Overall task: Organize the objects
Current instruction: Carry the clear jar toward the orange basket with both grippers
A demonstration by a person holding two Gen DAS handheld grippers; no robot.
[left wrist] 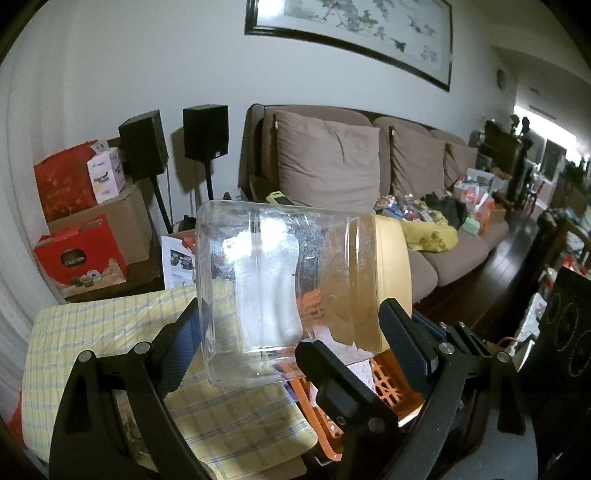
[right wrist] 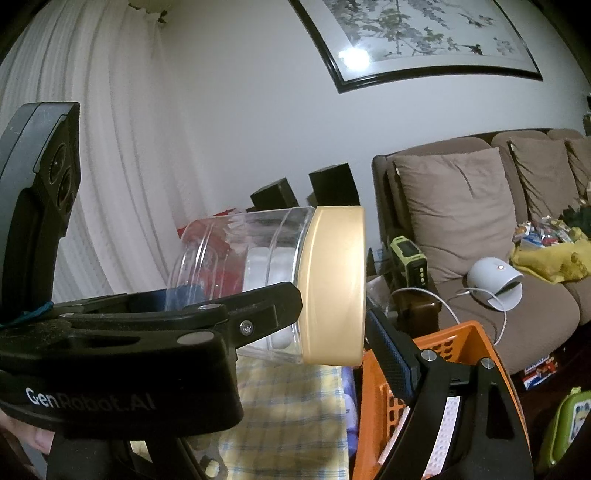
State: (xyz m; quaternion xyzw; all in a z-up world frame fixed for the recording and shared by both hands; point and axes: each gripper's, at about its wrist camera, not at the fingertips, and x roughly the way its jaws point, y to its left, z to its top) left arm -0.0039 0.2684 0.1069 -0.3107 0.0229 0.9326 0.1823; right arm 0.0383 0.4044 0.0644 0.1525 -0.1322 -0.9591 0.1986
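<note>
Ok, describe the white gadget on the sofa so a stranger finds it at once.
Find the brown sofa below the framed painting. On its nearest seat cushion sits a white rounded device trailing a white cable. It alone is smooth and white, with a glowing dot; the yellow cloth beside it is crumpled.

Left gripper [left wrist: 295, 328]: angled downward, jaws wide, one pad on the base end and one on the lid end of the jar [left wrist: 295, 288], clamping it lengthwise.
Right gripper [right wrist: 332, 332]: nearly level, jaws wide, straddling the jar's lid end; whether its pads press cannot be told.
Hand [right wrist: 37, 439]: only a sliver shows, bottom left of the right wrist view.
</note>
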